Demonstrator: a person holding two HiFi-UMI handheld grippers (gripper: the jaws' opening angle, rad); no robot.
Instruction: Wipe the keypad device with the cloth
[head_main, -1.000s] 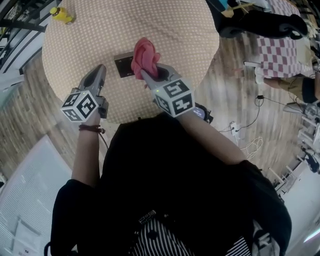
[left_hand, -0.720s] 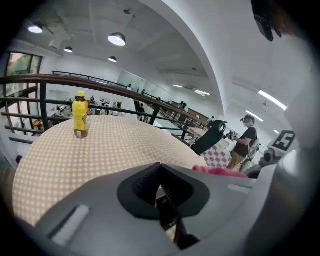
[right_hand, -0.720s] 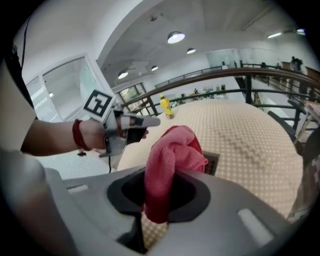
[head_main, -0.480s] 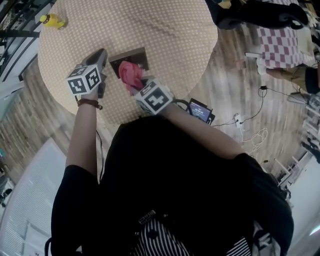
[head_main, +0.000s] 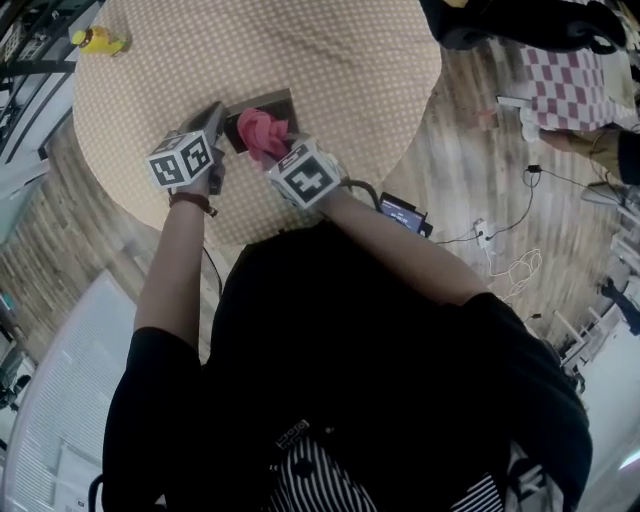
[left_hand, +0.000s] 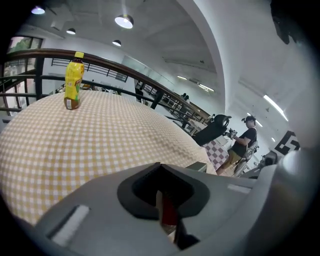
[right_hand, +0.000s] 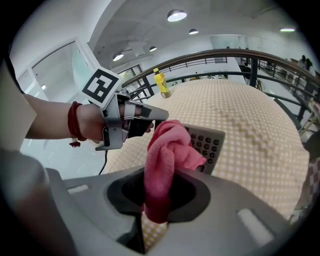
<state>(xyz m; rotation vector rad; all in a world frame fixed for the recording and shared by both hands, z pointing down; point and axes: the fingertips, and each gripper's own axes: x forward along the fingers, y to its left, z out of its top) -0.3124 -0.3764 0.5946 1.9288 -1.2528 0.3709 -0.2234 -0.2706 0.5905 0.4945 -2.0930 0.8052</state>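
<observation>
The cloth has slid further onto the keypad device, pinched by the right gripper; the left gripper, jaws pressed together, sits just beside it

A round table with a yellow-and-white checked covering fills the far part of the scene. A yellow drink bottle stands upright near its far left edge. A dark metal railing curves beyond it. To the right lies wooden plank floor — with white cables on it and, farther off, a red-and-white checked fabric.
</observation>
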